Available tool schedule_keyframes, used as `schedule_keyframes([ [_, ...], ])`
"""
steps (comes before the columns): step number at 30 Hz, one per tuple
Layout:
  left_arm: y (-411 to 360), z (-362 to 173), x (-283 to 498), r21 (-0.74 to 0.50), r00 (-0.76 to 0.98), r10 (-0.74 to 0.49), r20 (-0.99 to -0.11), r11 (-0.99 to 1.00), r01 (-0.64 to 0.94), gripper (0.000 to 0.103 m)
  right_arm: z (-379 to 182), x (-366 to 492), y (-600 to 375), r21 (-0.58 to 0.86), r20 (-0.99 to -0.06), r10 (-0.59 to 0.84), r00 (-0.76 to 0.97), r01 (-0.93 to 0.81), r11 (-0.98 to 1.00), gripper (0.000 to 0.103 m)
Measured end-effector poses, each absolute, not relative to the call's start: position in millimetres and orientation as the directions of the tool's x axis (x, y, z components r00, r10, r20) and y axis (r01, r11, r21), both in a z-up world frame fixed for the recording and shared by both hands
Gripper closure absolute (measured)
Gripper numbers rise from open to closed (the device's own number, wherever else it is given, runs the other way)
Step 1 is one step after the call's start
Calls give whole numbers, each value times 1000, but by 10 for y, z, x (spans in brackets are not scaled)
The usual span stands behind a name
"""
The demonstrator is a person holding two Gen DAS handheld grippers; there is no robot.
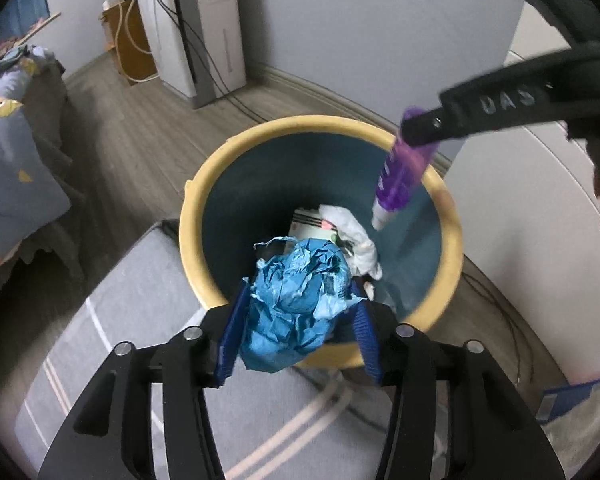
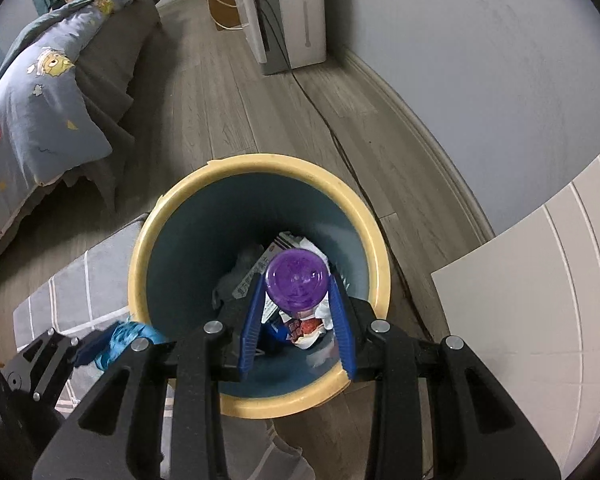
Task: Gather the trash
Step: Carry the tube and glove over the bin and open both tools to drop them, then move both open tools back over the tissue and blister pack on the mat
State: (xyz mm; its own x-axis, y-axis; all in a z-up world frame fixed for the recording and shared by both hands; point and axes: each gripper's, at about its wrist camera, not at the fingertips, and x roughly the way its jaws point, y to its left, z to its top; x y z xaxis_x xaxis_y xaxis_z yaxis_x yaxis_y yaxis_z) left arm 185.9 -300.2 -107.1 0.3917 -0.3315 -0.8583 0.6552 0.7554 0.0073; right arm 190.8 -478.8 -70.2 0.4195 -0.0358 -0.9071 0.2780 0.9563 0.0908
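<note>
The left gripper [image 1: 296,320] has its jaws clamped on a crumpled blue paper wad [image 1: 296,300], held over the near rim of the yellow-rimmed trash bin [image 1: 188,240]. To its right, the right gripper [image 2: 296,304] grips a purple bottle [image 2: 297,280] cap-down above the bin's opening, where white tissue [image 1: 352,232] and wrappers lie.

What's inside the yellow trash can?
Inside the trash can lie crumpled white paper, a printed box and a red wrapper. The purple bottle and blue paper hide the rest.
</note>
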Motion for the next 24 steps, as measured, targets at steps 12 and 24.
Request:
schedule_keyframes([
  [12,-2782,-947,1869,32,480,-303,-823,820,571,6,-435,1907,-4770,54,-854,-120,506,315,947,6],
  [24,-1846,-575,1659,-10,523,-281,-805,887,461,5,-302,1933,-4416,85,-842,-55,536,233,969,6],
])
